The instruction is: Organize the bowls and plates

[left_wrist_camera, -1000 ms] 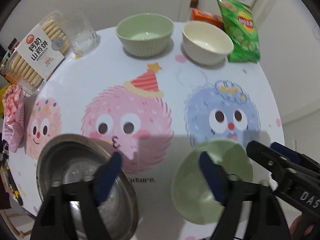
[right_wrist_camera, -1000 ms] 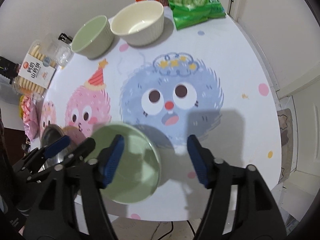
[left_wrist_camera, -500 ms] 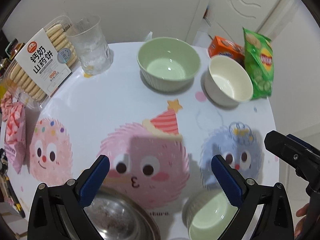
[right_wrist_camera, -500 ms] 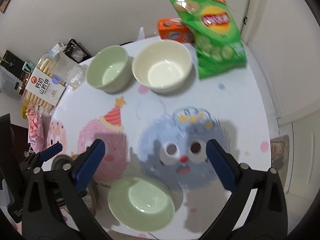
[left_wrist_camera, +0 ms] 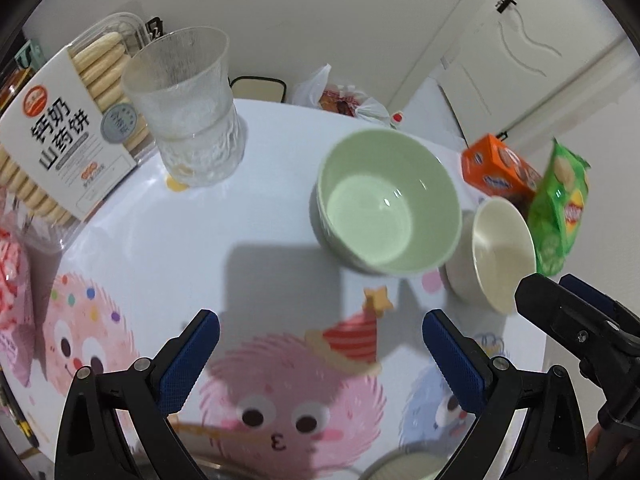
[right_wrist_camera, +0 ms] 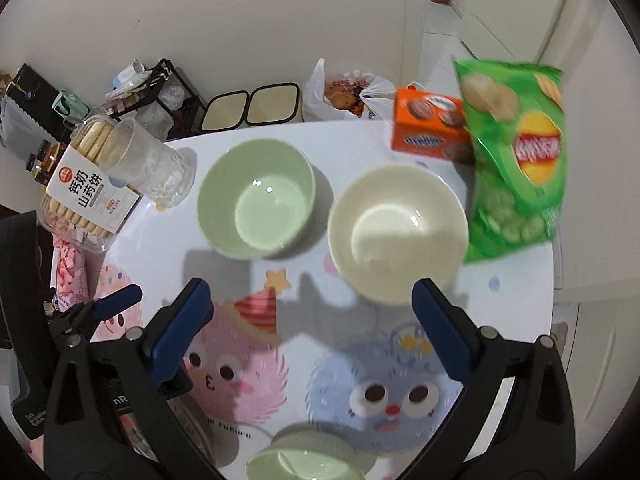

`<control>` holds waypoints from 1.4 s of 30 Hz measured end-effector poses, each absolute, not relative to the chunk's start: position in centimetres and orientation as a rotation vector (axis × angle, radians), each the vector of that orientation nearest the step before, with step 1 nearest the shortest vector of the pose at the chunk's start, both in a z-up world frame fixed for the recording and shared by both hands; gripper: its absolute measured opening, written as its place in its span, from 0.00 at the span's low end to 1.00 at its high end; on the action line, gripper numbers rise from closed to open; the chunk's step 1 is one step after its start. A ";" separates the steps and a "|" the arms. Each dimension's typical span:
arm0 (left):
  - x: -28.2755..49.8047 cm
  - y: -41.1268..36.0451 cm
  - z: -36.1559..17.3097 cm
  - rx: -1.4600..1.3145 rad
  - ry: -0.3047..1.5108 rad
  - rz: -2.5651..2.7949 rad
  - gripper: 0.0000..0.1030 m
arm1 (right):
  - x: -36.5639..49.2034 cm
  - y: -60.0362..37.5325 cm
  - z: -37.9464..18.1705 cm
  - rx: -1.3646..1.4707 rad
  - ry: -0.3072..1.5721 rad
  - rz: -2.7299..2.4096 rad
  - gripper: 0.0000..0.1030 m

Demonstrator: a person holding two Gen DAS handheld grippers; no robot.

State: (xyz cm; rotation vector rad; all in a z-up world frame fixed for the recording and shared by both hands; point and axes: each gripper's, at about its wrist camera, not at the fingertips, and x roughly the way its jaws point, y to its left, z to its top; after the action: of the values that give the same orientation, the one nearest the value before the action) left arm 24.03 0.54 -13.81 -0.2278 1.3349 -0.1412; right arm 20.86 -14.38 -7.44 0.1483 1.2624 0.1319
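Note:
A pale green bowl (left_wrist_camera: 388, 200) (right_wrist_camera: 256, 198) and a cream bowl (left_wrist_camera: 502, 250) (right_wrist_camera: 398, 232) stand side by side at the far part of the round cartoon-print table (left_wrist_camera: 180, 248). My left gripper (left_wrist_camera: 320, 356) hangs open and empty above the table, just short of the green bowl. My right gripper (right_wrist_camera: 312, 328) is also open and empty, with the cream bowl just beyond its right finger. A small green bowl (right_wrist_camera: 308, 460) rests at the near table edge, below the right gripper. Only a sliver of a steel bowl (left_wrist_camera: 240, 472) shows at the bottom of the left wrist view.
A ribbed glass (left_wrist_camera: 188, 108) and a biscuit box (left_wrist_camera: 60, 128) stand at the far left, a pink snack pack (left_wrist_camera: 12, 300) beside them. An orange box (right_wrist_camera: 428, 128) and a green chip bag (right_wrist_camera: 516, 152) lie at the far right. Bins and bags stand on the floor beyond.
Both grippers opened wide, let go of the steel bowl and the small green bowl, and moved forward across the table toward the two far bowls.

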 end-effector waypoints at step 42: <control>31.7 0.6 -19.7 -0.398 1.429 -0.093 0.20 | 31.7 -11.1 -15.3 -0.015 1.499 0.204 0.37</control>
State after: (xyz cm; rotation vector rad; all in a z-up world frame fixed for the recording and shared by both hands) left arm 31.69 0.57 -19.74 -0.3980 1.4288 -0.0929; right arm 31.66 -11.14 -15.29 -0.0148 1.4988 0.2042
